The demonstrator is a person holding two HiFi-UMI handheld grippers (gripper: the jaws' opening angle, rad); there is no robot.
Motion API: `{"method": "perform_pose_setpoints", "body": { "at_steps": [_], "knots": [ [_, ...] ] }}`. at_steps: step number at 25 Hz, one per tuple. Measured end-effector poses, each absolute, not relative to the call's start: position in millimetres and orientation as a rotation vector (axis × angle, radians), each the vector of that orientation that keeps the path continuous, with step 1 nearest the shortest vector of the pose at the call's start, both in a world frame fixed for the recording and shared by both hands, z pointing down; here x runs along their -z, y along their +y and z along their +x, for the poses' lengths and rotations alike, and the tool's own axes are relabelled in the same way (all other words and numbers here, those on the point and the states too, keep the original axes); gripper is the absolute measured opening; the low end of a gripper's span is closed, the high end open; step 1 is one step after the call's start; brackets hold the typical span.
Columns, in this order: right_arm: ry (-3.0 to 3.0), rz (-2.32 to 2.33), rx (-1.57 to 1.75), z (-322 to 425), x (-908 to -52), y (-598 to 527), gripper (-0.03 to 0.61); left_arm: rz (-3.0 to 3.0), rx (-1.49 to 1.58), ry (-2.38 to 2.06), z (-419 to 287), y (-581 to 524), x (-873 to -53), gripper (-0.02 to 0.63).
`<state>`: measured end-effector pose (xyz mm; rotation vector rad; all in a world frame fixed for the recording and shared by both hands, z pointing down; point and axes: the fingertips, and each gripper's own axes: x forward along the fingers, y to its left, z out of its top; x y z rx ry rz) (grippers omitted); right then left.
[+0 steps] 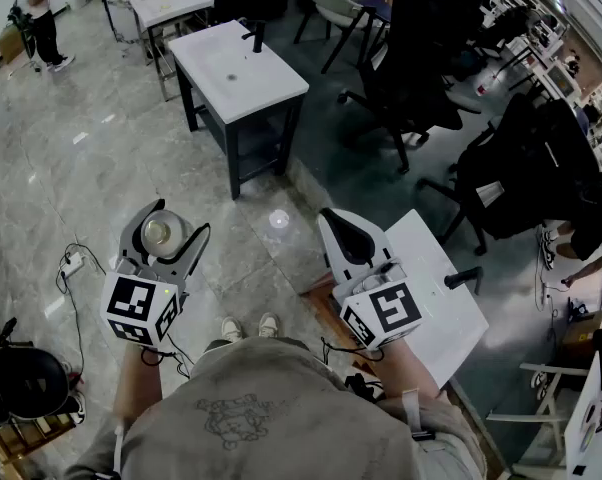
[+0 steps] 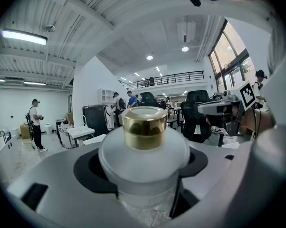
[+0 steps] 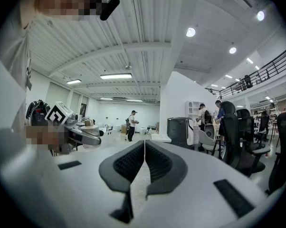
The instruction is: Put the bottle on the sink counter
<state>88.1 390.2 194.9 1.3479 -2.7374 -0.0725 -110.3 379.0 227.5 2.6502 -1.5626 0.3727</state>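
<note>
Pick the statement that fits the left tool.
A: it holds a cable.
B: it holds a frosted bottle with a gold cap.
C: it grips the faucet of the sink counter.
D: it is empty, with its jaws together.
B: in the left gripper view, the left tool has its jaws against the sides of the bottle, whose gold cap stands above them.
</note>
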Motion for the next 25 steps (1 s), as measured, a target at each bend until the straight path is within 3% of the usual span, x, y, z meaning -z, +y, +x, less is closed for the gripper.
{"method": "perform_pose_setpoints", "body": {
  "at_steps": [25],
  "knots": [
    [-2.784,1.248,0.090,114.1,-214.6,340.8,0.032,2.600,-0.402,-1.628,-78.7,332.8,-241.8,0.347]
  ]
}}
